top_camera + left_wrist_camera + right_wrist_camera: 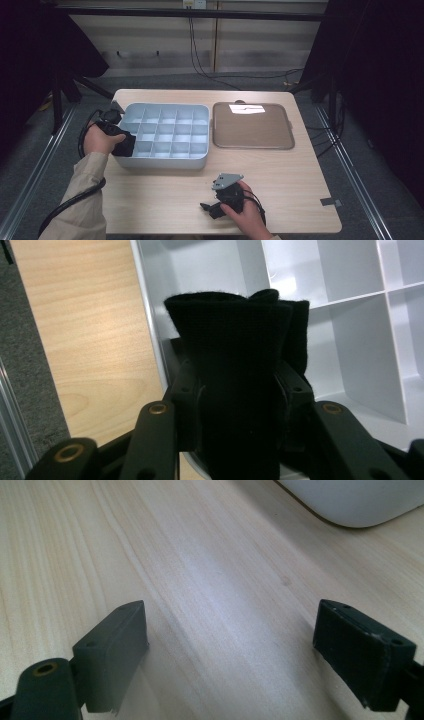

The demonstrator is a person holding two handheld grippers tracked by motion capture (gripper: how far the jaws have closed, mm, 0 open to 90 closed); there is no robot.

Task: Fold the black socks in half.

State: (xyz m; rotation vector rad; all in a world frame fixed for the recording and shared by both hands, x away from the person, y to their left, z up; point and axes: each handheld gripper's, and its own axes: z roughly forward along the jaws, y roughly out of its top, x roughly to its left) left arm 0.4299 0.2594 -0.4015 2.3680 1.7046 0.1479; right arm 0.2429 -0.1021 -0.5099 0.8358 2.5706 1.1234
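Your left tool (235, 405) clamped a black sock (235, 365) at the organizer (165, 131)'s near-left compartment; your right tool (230, 650) rested apart before it. No writing was readable.

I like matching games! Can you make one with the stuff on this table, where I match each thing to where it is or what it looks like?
Things:
1. black cloth
2. white box with compartments
3. brown tray
4. right gripper

Descriptions:
A. flat on the table, right of the box
B. jaws wide apart over bare wood
C. between the left gripper's jaws
D. holds many small square sections

Pairs: 1-C, 2-D, 3-A, 4-B
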